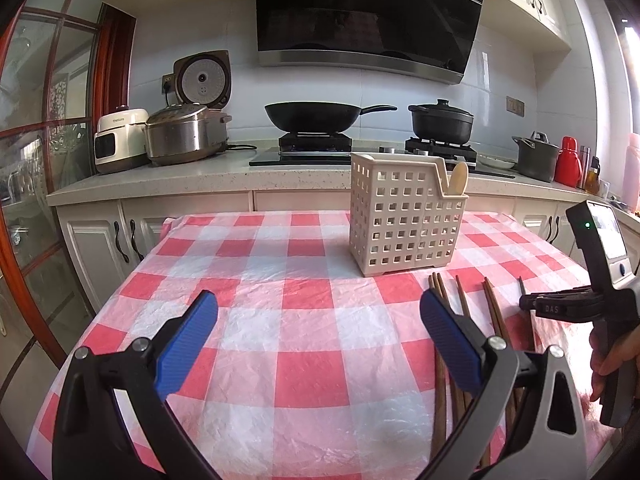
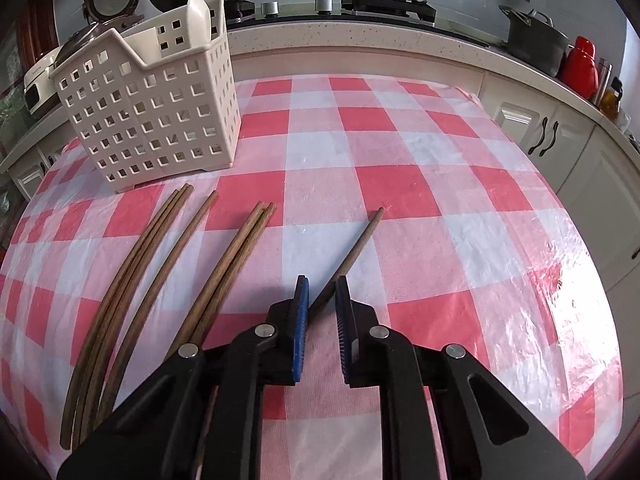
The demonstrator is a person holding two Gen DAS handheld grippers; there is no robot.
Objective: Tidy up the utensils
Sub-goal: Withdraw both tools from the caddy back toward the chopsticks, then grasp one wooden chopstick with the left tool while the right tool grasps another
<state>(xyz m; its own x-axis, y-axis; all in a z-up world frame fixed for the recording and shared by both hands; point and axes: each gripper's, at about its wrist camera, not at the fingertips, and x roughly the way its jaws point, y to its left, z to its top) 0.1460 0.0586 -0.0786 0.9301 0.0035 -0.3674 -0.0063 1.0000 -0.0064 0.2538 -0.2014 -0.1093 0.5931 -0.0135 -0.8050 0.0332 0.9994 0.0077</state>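
Note:
A cream perforated utensil holder (image 1: 404, 220) (image 2: 152, 108) stands on the red-and-white checked tablecloth (image 2: 440, 152), with a pale spoon (image 1: 458, 178) (image 2: 198, 20) upright in it. Several brown wooden chopsticks (image 2: 132, 264) (image 1: 496, 316) lie loose in front of the holder. A single chopstick (image 2: 360, 240) lies apart to their right. My right gripper (image 2: 322, 286) points down at it, its blue pads narrowed onto its near part. My left gripper (image 1: 319, 300) hangs wide open over bare cloth, left of the chopsticks, holding nothing.
Behind the table runs a kitchen counter (image 1: 200, 180) with rice cookers (image 1: 184, 136), a black wok (image 1: 316, 116), a lidded black pot (image 1: 440, 120), a grey pot (image 1: 536, 156) and a red flask (image 1: 568, 160). A hand (image 1: 612, 360) holds the right gripper at the table's right edge.

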